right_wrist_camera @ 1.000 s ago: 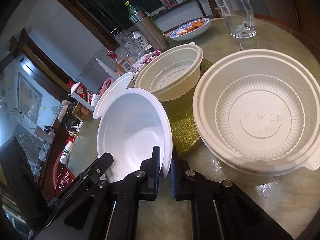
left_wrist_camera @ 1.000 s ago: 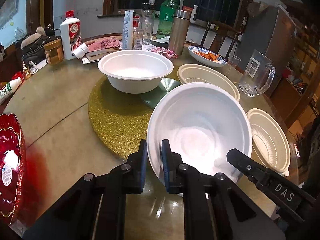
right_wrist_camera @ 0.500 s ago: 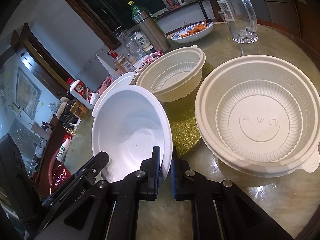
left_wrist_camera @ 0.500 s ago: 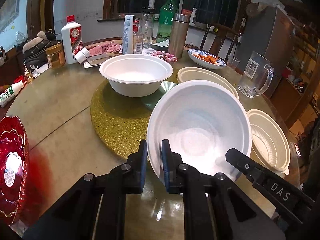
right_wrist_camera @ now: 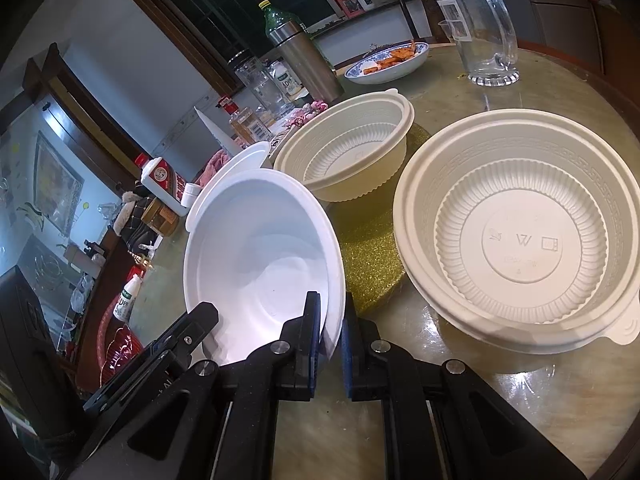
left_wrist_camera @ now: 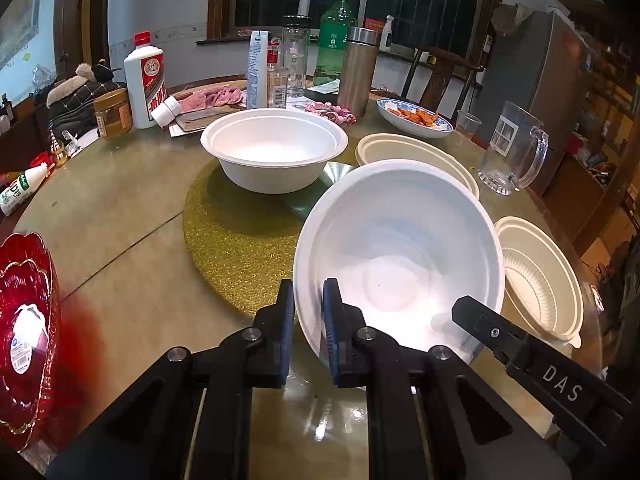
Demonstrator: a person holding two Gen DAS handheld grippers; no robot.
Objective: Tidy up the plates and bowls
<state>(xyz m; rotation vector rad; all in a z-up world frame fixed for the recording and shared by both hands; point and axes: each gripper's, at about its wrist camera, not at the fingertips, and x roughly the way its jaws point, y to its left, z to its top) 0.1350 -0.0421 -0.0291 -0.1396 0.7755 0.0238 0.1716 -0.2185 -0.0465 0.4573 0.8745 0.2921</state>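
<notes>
A white paper bowl (left_wrist_camera: 400, 248) is held tilted above the table by both grippers. My left gripper (left_wrist_camera: 308, 300) is shut on its near left rim. My right gripper (right_wrist_camera: 330, 312) is shut on its opposite rim; the bowl also shows in the right wrist view (right_wrist_camera: 260, 256). A second white paper bowl (left_wrist_camera: 274, 148) stands upright on the gold mat (left_wrist_camera: 236, 236), its rim also in the right wrist view (right_wrist_camera: 228, 172). Two cream plastic bowls stand to the right: one (right_wrist_camera: 348, 148) on the mat's edge, one (right_wrist_camera: 520, 232) nearer on the table.
A glass mug (left_wrist_camera: 512, 148), a blue plate of food (left_wrist_camera: 416, 118), a steel flask (left_wrist_camera: 358, 70), bottles and a carton (left_wrist_camera: 256, 68) crowd the far side. A red dish (left_wrist_camera: 24, 328) sits at the left edge.
The held white bowl has risen a little, both grippers still shut on it. The other bowls have not moved.
</notes>
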